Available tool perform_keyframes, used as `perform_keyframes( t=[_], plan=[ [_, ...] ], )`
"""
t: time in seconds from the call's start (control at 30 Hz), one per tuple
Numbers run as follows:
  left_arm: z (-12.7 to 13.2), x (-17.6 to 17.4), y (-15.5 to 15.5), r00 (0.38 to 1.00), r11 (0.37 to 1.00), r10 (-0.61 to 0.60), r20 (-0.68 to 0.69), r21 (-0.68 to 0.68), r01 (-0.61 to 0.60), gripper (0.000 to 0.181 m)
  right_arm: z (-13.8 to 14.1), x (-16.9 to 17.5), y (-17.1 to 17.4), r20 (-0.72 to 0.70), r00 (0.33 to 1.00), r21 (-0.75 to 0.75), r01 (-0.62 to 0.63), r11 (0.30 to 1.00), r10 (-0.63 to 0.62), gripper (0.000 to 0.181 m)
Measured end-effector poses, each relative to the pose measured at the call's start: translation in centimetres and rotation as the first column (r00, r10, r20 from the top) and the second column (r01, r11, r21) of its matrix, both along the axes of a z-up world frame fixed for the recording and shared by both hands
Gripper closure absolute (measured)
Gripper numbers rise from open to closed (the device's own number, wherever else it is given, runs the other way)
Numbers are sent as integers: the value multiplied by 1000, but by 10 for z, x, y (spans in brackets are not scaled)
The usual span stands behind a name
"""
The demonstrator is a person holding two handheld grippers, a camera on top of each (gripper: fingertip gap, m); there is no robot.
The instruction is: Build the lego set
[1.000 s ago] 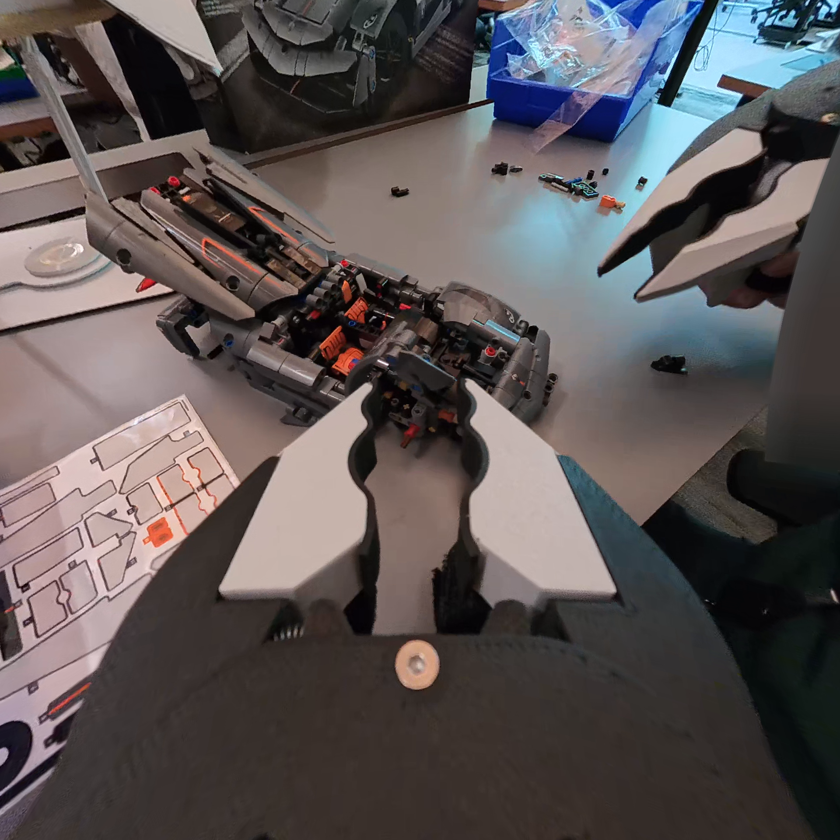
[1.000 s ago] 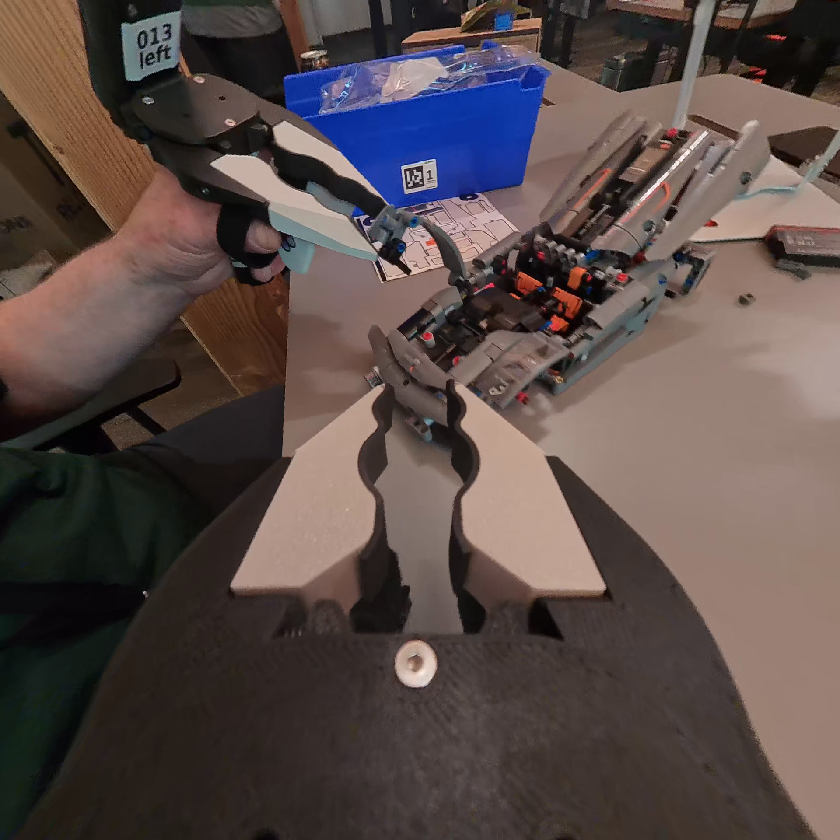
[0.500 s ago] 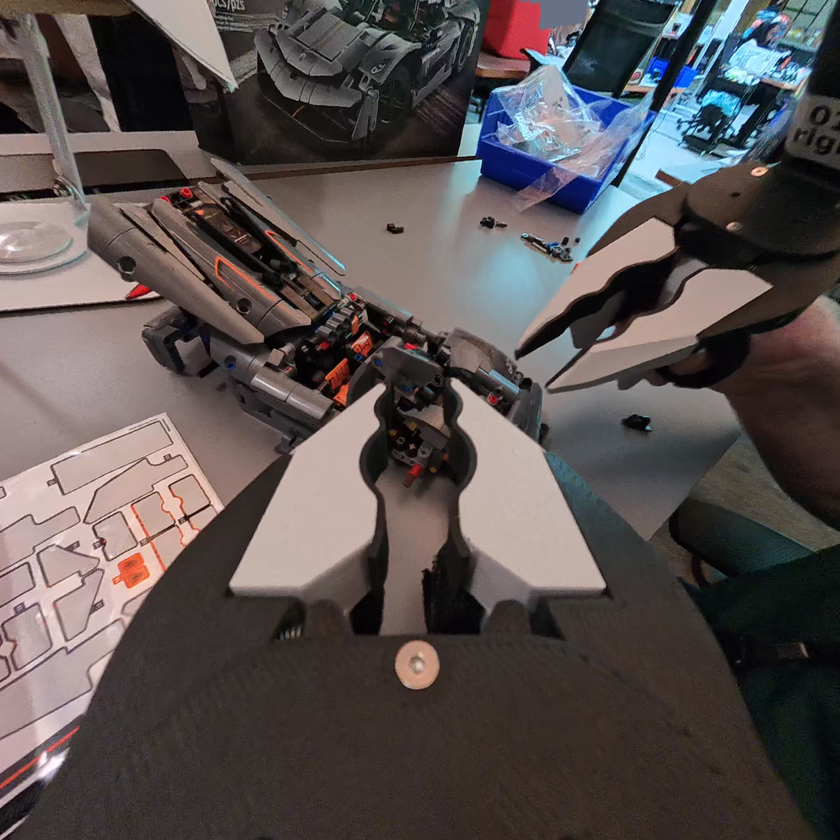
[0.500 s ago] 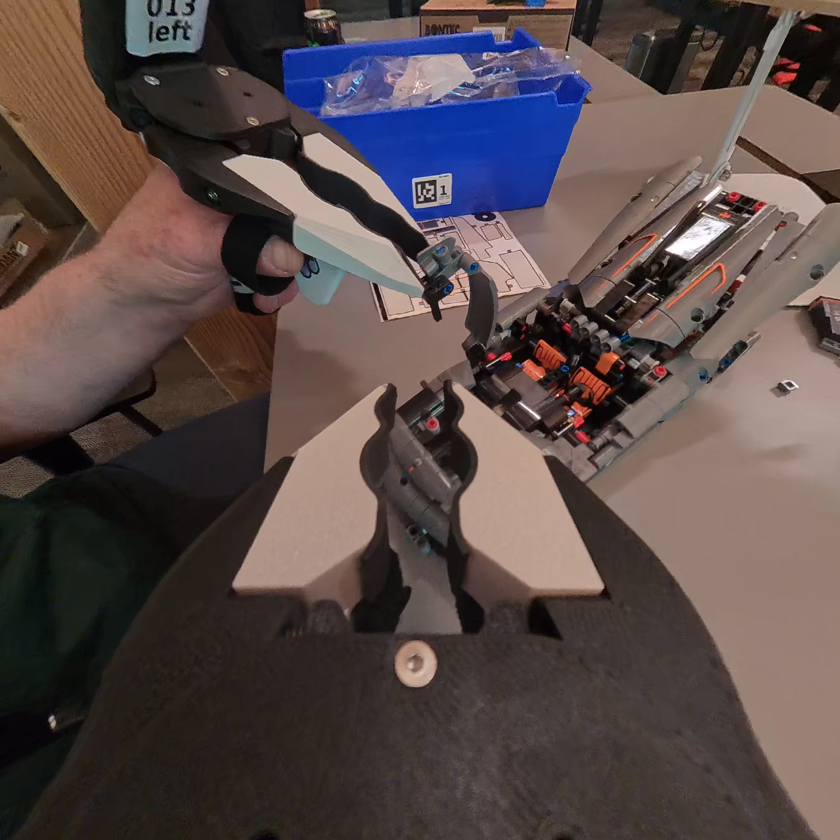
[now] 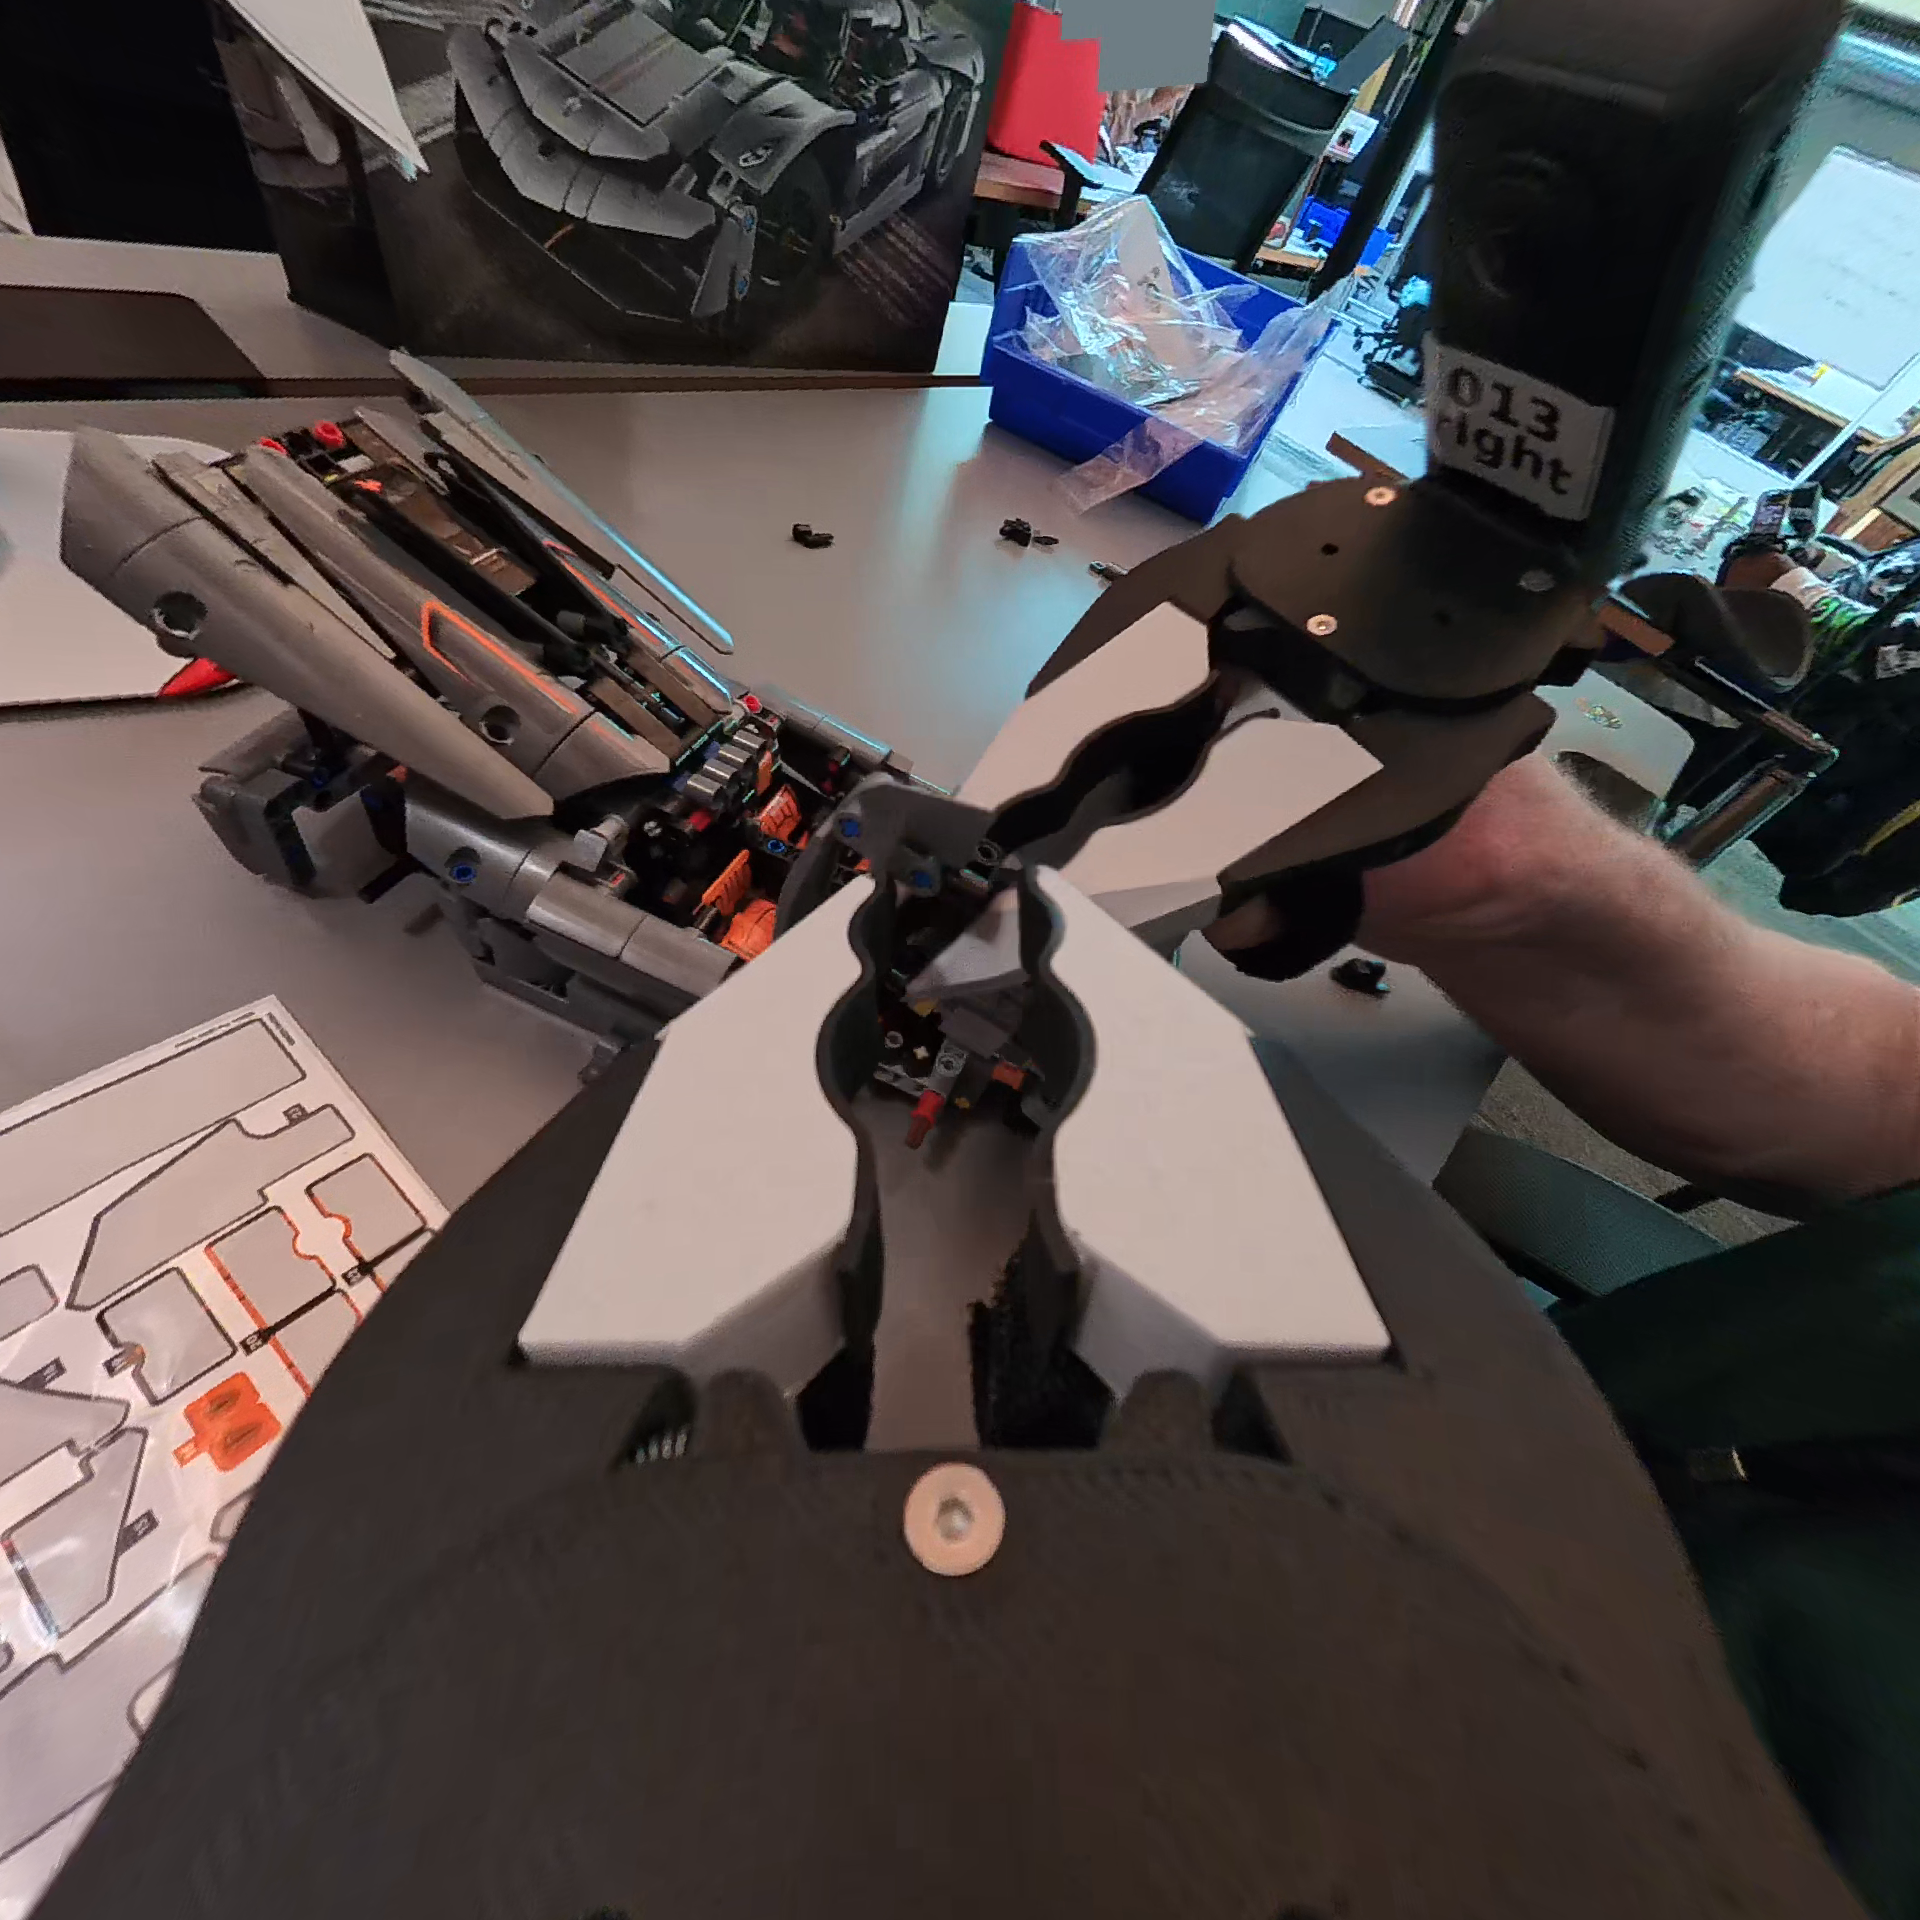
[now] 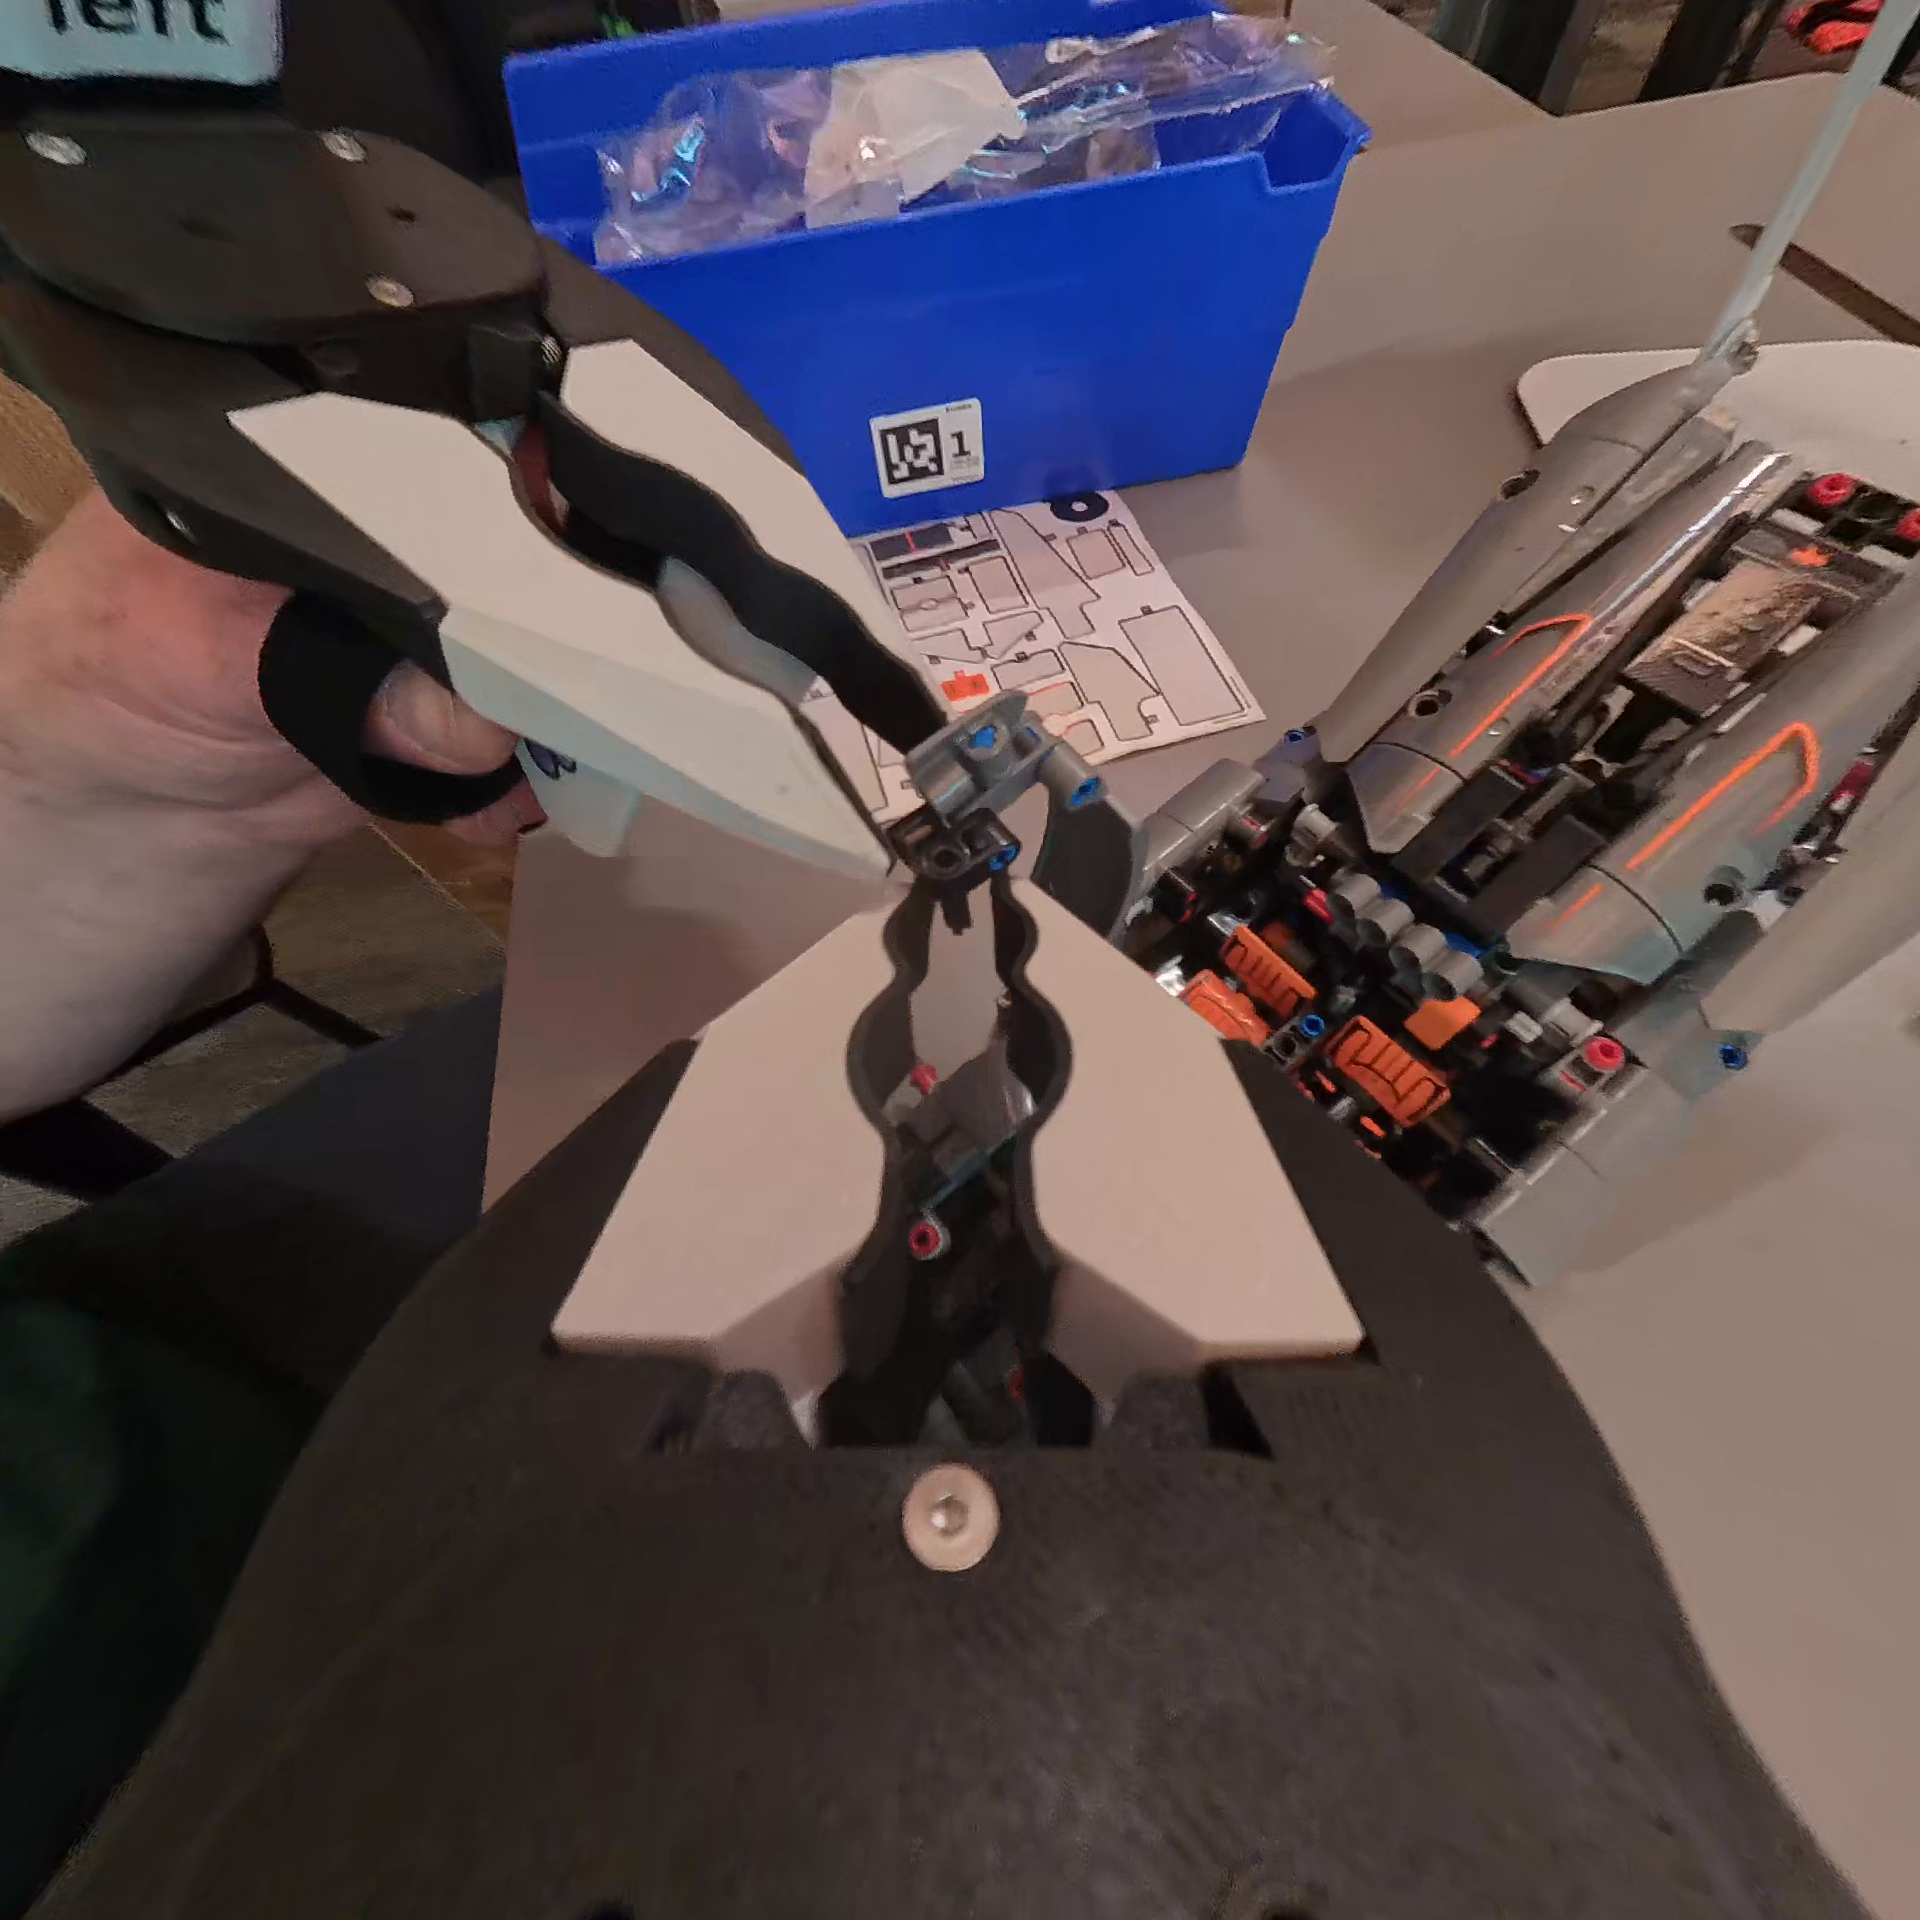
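At 12 o'clock of right gripper (image 6: 951, 894): small grey-black pinned lego subassembly (image 6: 971, 795), clenched in left gripper (image 5: 951, 883) (nearer); right fingers parted, touching below.

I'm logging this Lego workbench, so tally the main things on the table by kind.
Partly built grey and orange Lego car model: 1
Small grey Lego sub-assembly with blue pins: 1
Blue plastic bin of clear bags: 1
White sticker sheet: 1
Hand-held grippers: left gripper, right gripper: 2
Total: 6
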State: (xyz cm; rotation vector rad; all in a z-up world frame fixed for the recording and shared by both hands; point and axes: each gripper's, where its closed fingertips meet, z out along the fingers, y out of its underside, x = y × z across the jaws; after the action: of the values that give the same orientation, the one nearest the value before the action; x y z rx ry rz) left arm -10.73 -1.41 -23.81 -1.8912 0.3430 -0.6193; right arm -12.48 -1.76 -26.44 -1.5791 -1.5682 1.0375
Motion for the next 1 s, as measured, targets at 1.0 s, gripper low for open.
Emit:
perform_keyframes(
  t=[1.0],
  plan=[
    [19, 3, 20, 983, 980, -162, -82, 106, 170, 169, 16, 9, -10, 28, 994, -191, -95, 977, 103, 178]
  ],
)
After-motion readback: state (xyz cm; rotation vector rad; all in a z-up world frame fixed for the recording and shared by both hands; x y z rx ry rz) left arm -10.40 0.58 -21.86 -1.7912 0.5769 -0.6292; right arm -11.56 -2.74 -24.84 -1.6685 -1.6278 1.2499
